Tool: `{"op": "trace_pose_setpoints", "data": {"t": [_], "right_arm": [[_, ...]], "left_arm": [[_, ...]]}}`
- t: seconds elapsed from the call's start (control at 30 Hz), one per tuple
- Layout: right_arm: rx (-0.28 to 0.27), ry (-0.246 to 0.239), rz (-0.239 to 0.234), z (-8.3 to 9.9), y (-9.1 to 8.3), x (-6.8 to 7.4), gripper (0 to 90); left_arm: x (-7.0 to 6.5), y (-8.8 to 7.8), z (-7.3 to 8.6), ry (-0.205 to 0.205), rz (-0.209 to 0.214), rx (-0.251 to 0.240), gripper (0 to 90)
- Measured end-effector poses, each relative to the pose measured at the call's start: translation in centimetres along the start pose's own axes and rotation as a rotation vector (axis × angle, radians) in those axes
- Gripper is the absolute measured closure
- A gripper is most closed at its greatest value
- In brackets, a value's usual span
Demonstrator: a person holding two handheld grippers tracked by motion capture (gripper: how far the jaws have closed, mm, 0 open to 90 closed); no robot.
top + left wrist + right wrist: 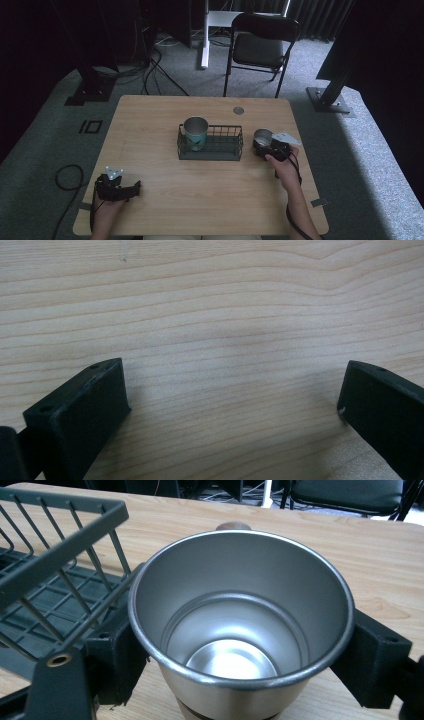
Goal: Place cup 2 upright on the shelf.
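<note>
Nearest us, our left gripper (134, 189) rests on the wooden table (210, 200), jaws spread wide over bare wood. Farther out, our right gripper (240, 645) clamps a steel cup (240, 615) standing just right of the wire basket (220, 149), which holds a teal cup (195, 131).

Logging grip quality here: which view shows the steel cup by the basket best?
The right gripper view: the steel cup sits upright and empty, a jaw against each side, beside the wire basket. The high view shows the cup small, partly behind the right gripper. The left gripper view looks at bare table.
</note>
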State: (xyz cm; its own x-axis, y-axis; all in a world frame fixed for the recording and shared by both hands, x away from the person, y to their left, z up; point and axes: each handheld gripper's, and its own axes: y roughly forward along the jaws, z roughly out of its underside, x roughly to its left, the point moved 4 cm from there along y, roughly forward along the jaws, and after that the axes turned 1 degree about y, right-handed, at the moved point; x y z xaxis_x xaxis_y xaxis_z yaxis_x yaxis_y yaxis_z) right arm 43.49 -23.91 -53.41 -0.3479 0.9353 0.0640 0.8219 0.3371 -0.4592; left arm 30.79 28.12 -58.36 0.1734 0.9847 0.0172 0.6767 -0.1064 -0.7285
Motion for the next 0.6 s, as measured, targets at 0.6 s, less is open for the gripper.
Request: {"op": "trace_pose_setpoints", "data": {"t": [0.6], "right_arm": [[-0.055, -0.031, -0.024, -3.1, -2.1, 0.3, 17.7]], "left_arm": [[0.0, 0.0, 0.0, 0.002, 0.0, 0.001, 0.3]]}}
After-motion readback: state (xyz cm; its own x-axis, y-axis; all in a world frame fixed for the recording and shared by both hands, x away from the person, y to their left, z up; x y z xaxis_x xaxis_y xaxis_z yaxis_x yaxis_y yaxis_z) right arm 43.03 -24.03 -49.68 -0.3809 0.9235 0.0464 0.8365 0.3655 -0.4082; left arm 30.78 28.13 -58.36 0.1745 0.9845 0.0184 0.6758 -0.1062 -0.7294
